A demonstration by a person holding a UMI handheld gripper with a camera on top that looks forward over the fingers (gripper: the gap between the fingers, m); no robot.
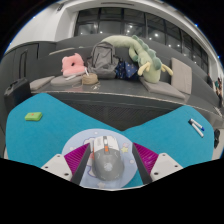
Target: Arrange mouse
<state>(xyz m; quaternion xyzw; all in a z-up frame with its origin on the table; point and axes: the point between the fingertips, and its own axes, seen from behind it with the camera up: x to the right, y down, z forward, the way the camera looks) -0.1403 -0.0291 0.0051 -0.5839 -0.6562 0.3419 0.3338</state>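
A grey computer mouse with an orange wheel lies on a round pale mouse pad, which sits on the teal table mat. My gripper is low over the pad with a finger on each side of the mouse. The magenta pads show on both sides, with a narrow gap between each finger and the mouse. The mouse rests on the pad between the open fingers, its cable end pointing away from me.
A small green block lies on the mat to the left, a white and blue marker to the right. Beyond, a dark bench holds a pink plush, a grey backpack and a green plush dinosaur.
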